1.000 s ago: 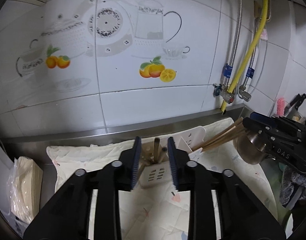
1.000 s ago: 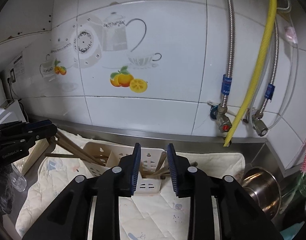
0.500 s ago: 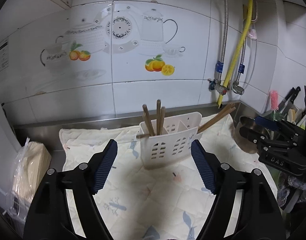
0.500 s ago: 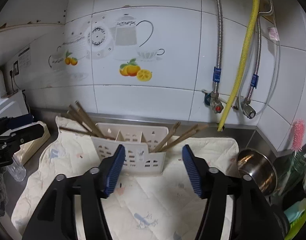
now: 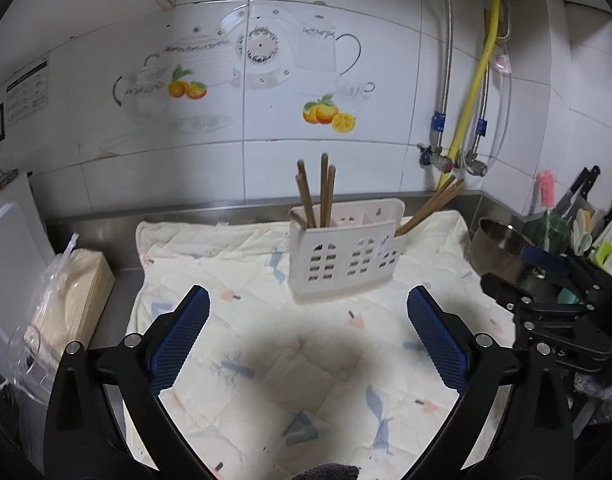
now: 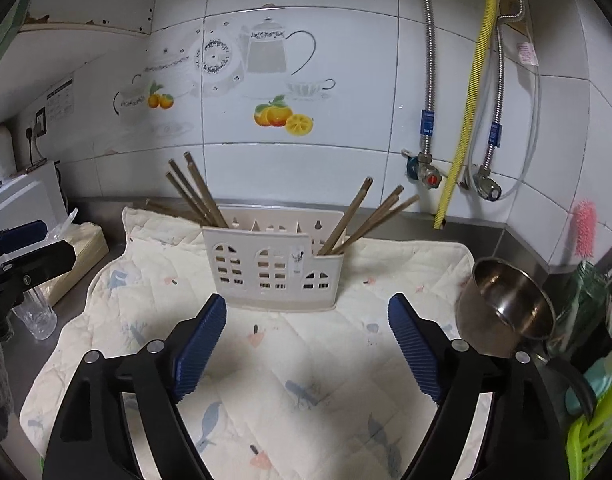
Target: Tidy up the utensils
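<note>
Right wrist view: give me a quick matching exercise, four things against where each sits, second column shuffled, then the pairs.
Things:
1. utensil holder
2. steel pot
3. pink brush
4. clear glass

Places:
A. lying on its side off the right edge of the cloth
B. on the counter off the cloth's left edge
C. upright at the back of the cloth, chopsticks in both end compartments
D. standing up at the far right, by the wall tiles

Pairs: 1-C, 2-A, 3-D, 4-B
</note>
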